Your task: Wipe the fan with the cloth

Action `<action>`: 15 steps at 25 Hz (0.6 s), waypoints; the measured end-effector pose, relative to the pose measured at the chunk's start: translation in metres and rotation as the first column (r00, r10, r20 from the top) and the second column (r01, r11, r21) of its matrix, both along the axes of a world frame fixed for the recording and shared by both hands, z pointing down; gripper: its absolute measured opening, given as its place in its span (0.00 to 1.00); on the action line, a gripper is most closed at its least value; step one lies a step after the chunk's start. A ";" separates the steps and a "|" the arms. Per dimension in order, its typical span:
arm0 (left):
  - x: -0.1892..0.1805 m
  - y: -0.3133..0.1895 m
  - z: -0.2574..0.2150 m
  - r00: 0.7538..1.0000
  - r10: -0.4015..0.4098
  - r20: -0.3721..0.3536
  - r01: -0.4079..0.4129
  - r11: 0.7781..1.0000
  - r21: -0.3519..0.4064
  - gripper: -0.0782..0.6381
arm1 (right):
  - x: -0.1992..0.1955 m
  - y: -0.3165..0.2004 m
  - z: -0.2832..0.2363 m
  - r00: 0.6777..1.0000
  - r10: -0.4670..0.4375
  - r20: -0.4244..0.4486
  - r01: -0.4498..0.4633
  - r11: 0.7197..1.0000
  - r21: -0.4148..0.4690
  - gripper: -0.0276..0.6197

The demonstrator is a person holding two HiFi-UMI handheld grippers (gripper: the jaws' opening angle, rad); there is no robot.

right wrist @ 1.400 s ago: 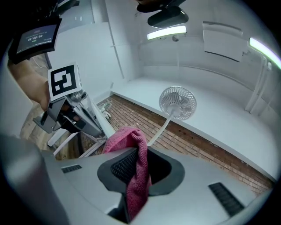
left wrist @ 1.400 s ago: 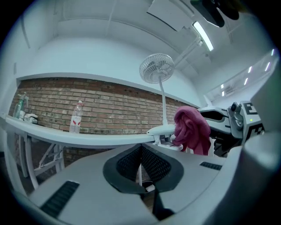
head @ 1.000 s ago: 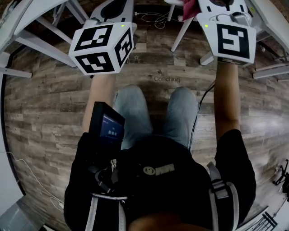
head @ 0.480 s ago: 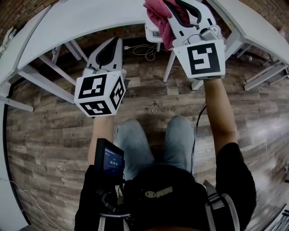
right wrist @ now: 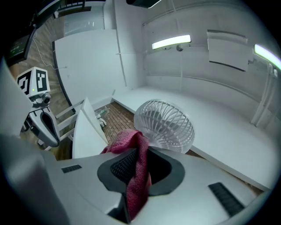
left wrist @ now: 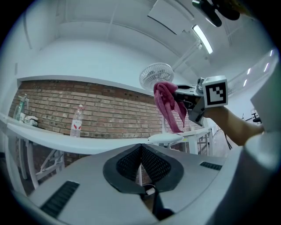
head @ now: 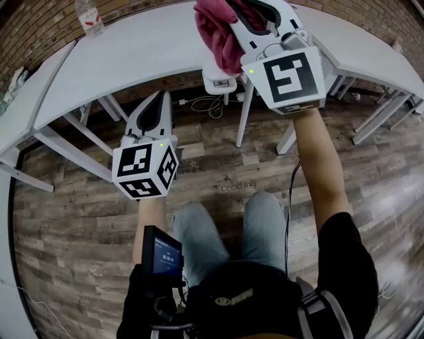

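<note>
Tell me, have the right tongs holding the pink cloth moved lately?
Yes. The right tongs, shut on the crumpled pink cloth, have gone forward: earlier over the wooden floor, now reaching over the curved white table.

Probably an office or lab workroom: long white tables (head: 132,46), brick wall (left wrist: 109,110), wood-plank floor (head: 66,218), ceiling strip lights (right wrist: 171,41) in the upper frame.

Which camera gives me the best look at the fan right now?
The right gripper view: the fan sits close, its white grille nearly whole, just beyond the cloth held in the right gripper. The left gripper view shows it small, partly behind the cloth. The head view doesn't show it clearly.
</note>
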State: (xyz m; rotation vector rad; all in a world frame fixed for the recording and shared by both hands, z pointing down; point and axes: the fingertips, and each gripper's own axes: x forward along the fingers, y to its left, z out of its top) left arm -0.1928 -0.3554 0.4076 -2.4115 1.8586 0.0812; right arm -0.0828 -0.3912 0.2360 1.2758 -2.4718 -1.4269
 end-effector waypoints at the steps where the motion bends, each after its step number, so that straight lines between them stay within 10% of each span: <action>1: 0.002 0.001 -0.001 1.000 0.003 0.001 -0.003 1.000 0.003 0.11 | 0.002 0.000 -0.006 1.000 0.007 -0.008 -0.007 1.000 0.014 0.13; 15: 0.012 0.000 0.016 1.000 0.021 -0.001 -0.021 1.000 -0.020 0.11 | 0.008 -0.001 0.070 0.999 0.022 -0.042 -0.024 0.999 -0.041 0.13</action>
